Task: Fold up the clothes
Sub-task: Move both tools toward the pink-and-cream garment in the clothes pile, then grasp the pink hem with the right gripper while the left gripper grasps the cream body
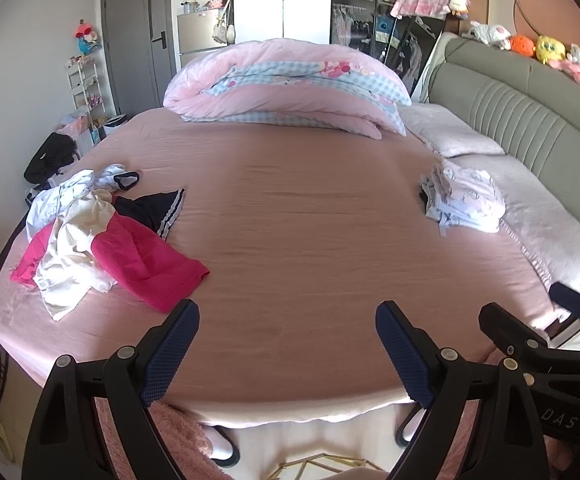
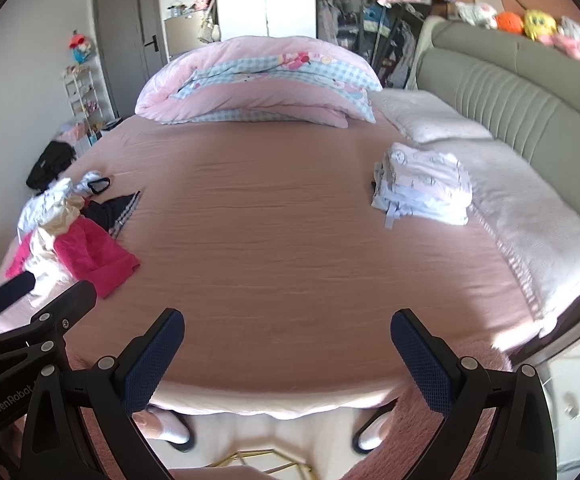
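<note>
The bed [image 1: 290,216] fills both views, its pink sheet bare across the middle, with a rolled quilt [image 1: 285,80] at the far end and a padded headboard [image 1: 530,120] along the right side. On the left part of the sheet lies a loose heap of clothes [image 1: 101,236]: a bright pink garment [image 1: 145,268] spread nearest the bed's edge, a cream one crumpled across it, and a dark piece with white stripes [image 1: 161,208] behind. Well apart, on the right by the pillows, sits a neat folded stack [image 2: 426,188] of pale printed pieces. So some clothes lie folded and others lie tangled. The heap looks light, soft and limp; it will likely sag and bunch when lifted, and the overlapping pieces may drag each other along, so a free hem or corner is the safest place to pinch, such as the pink garment's near edge. The left gripper [image 1: 287,344] hovers over the near edge of the bed with its jaws spread wide and nothing between them; the heap lies ahead and to its left, near but not touching. The right gripper [image 2: 287,348] is likewise spread wide and empty, with the folded stack ahead to its right and the heap farther off to its left.
</note>
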`<state>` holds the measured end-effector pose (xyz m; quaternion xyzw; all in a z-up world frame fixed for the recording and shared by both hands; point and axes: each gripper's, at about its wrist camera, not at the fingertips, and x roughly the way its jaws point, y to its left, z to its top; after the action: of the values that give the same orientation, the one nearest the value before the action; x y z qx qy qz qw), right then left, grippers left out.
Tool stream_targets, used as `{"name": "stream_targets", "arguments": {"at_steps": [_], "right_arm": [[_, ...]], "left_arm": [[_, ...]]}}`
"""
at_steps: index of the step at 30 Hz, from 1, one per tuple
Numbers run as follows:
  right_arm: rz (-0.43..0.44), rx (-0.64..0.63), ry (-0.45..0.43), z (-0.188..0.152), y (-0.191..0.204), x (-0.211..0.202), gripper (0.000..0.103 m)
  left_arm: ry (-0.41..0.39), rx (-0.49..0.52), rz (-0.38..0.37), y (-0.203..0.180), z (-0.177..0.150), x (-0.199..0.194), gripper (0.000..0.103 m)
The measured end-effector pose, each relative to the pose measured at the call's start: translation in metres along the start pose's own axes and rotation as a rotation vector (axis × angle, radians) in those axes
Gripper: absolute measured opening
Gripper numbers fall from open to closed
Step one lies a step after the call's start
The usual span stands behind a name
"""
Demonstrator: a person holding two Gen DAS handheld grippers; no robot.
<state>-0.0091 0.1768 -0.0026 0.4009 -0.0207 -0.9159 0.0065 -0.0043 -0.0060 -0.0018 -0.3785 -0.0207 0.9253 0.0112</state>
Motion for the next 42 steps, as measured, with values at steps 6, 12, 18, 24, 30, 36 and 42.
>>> {"name": "stream_targets", "arguments": {"at_steps": [6,12,18,24,30,36,42], "right_arm": [[0.074,-0.128,-0.003,0.012,0.028,0.008,0.103],[0.147,-0.255,-0.006,0.023,0.055,0.016,0.103],[0.228,-0.347,0.089,0.041,0.101,0.064,0.103],[0.368,-0.384,0.176,0.047,0.164,0.124,0.103],[0.401,-0.54,0.185,0.046,0.242,0.173,0.072],[0.409,-0.602,0.228,0.039,0.305,0.231,0.071],[0.453,-0.636,0.256,0.023,0.36,0.285,0.071]], "left_arm": [[0.024,0.006,-0.018,0.009,0.003,0.006,0.09],[0.015,-0.066,-0.002,0.062,0.0,0.006,0.09],[0.0,-0.163,0.026,0.126,-0.004,0.007,0.09],[0.016,-0.305,0.085,0.203,-0.006,0.031,0.09],[0.036,-0.464,0.069,0.276,0.003,0.075,0.09],[0.093,-0.544,0.028,0.328,0.016,0.133,0.09],[0.184,-0.556,-0.037,0.351,0.025,0.201,0.09]]}}
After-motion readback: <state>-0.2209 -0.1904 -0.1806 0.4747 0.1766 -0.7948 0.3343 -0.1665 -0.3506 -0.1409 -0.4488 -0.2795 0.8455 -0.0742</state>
